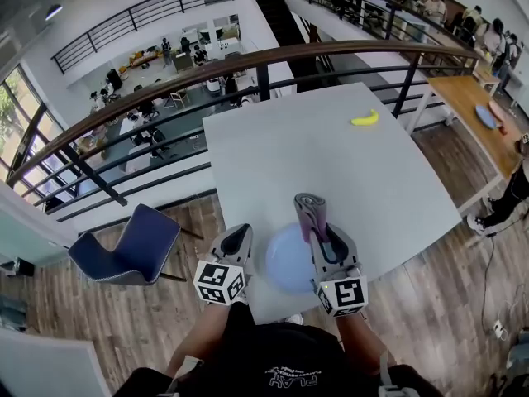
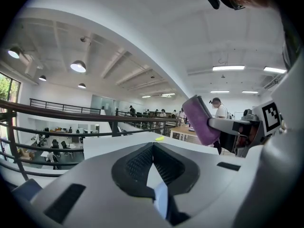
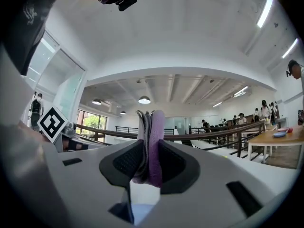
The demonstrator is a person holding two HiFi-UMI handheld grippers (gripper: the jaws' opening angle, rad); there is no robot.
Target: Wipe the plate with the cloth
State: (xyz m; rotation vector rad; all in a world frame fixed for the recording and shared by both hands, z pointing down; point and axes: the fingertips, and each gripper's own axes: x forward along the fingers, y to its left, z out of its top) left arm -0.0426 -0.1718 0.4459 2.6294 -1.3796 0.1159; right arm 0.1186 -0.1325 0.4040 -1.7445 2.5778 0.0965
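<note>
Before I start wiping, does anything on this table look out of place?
Only the yellow banana, lying alone near the far edge of the white table, unrelated to wiping. Nothing looks spilled or damaged: the light blue plate lies flat, and the right gripper clamps the folded purple cloth.

My right gripper (image 3: 150, 163) pinches a folded purple cloth (image 3: 151, 144) upright between its jaws; my left gripper (image 3: 59, 129) shows beside it.

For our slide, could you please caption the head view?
Purple cloth clamped in the right gripper above a blue plate on a white table, left gripper alongside.
</note>
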